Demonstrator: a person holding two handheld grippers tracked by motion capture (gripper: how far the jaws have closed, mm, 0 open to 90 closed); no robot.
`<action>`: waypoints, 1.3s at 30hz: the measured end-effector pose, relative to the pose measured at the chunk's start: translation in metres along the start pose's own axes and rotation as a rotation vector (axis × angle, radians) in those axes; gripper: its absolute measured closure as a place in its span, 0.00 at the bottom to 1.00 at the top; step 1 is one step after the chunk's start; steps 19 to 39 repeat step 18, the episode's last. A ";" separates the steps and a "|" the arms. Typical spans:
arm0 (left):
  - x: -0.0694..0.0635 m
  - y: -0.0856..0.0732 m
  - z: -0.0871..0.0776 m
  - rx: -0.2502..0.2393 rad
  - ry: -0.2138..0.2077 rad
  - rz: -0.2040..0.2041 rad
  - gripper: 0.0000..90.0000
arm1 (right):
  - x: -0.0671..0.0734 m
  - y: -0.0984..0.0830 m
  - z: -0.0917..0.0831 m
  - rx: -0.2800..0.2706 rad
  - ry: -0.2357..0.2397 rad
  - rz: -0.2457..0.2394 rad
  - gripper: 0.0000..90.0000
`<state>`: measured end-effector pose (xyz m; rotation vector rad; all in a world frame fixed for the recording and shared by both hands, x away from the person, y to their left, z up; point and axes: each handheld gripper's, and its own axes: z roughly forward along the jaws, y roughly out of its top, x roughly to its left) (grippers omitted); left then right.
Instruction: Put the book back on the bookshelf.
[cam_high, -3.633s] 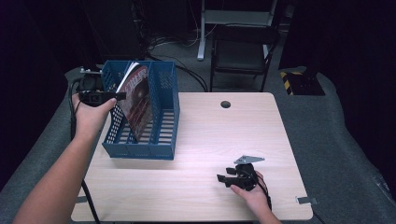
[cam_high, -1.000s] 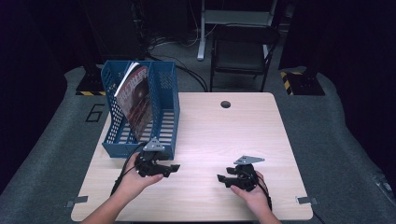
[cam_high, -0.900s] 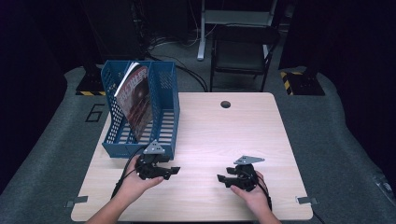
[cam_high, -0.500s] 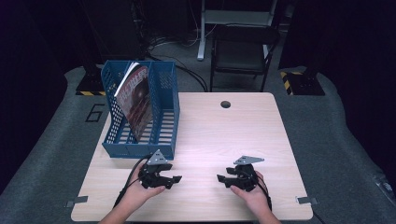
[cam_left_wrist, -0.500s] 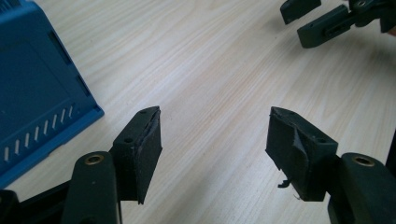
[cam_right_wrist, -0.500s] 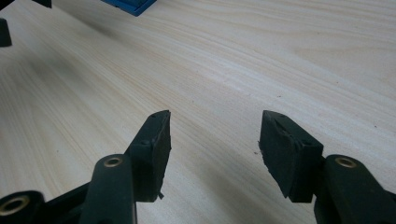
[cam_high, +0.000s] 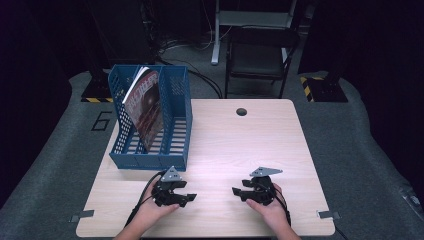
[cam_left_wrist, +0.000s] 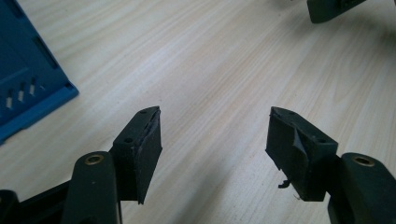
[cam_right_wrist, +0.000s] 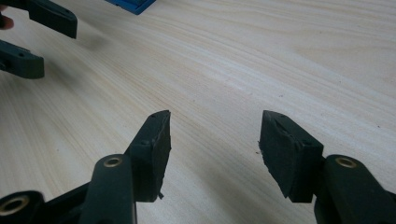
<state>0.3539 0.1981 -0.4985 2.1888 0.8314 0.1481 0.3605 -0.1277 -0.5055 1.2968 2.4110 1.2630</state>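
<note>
We see the left gripper (cam_high: 191, 198) and right gripper (cam_high: 235, 191) agape, empty | blue rack (cam_high: 176, 127) with magazine (cam_high: 146, 110) beside left | table (cam_high: 240, 145) bare between them.

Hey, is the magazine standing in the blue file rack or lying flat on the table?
Standing in the rack. The magazine leans on edge inside the blue file rack, top corner above the rim.
</note>
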 end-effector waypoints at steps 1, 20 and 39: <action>-0.001 -0.001 0.003 -0.001 0.001 -0.002 0.39 | 0.000 0.000 0.000 -0.001 0.002 -0.007 0.48; -0.004 -0.002 0.011 0.027 0.013 0.036 0.39 | 0.000 0.000 0.000 0.000 -0.008 -0.017 0.48; -0.004 -0.002 0.011 0.027 0.013 0.036 0.39 | 0.000 0.000 0.000 0.000 -0.008 -0.017 0.48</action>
